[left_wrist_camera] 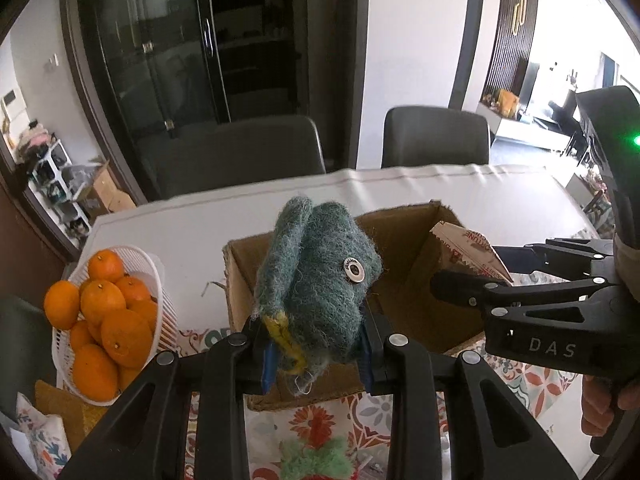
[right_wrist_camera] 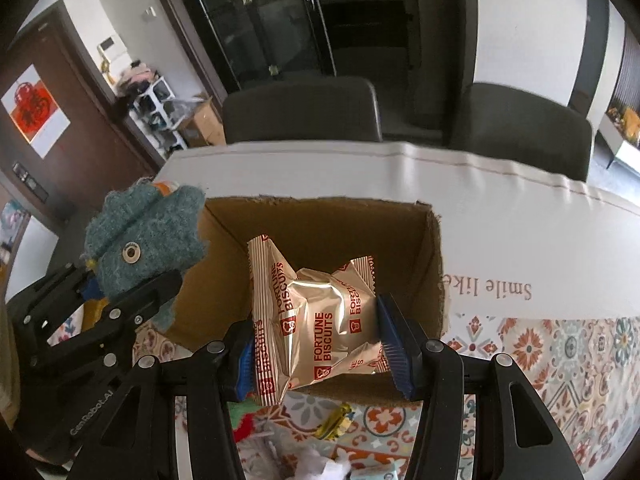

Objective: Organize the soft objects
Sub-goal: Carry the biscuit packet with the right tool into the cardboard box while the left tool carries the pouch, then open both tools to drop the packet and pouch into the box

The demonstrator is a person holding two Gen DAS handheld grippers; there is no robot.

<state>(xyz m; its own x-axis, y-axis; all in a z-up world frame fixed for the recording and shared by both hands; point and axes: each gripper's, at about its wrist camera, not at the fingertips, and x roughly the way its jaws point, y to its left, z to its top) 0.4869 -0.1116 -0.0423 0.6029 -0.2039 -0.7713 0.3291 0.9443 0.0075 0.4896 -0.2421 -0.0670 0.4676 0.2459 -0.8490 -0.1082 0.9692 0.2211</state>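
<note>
My left gripper [left_wrist_camera: 316, 354] is shut on a teal felt pouch [left_wrist_camera: 316, 276] with a metal button, held upright over the near left part of an open cardboard box [left_wrist_camera: 404, 240]. The same pouch [right_wrist_camera: 140, 252] and the left gripper [right_wrist_camera: 132, 300] show at the left of the right wrist view. My right gripper [right_wrist_camera: 320, 344] is shut on a shiny gold and red Fortune Biscuits packet [right_wrist_camera: 316, 308], held above the box [right_wrist_camera: 320, 224] opening. In the left wrist view the right gripper [left_wrist_camera: 472, 276] reaches in from the right with the packet [left_wrist_camera: 468, 248] over the box.
A white basket [left_wrist_camera: 160, 280] of oranges [left_wrist_camera: 108, 320] stands left of the box. The table has a patterned cloth [right_wrist_camera: 560, 352] and a white cloth [right_wrist_camera: 480, 216] behind. Small soft items [right_wrist_camera: 332, 424] lie on the near cloth. Two dark chairs [right_wrist_camera: 300, 108] stand at the far edge.
</note>
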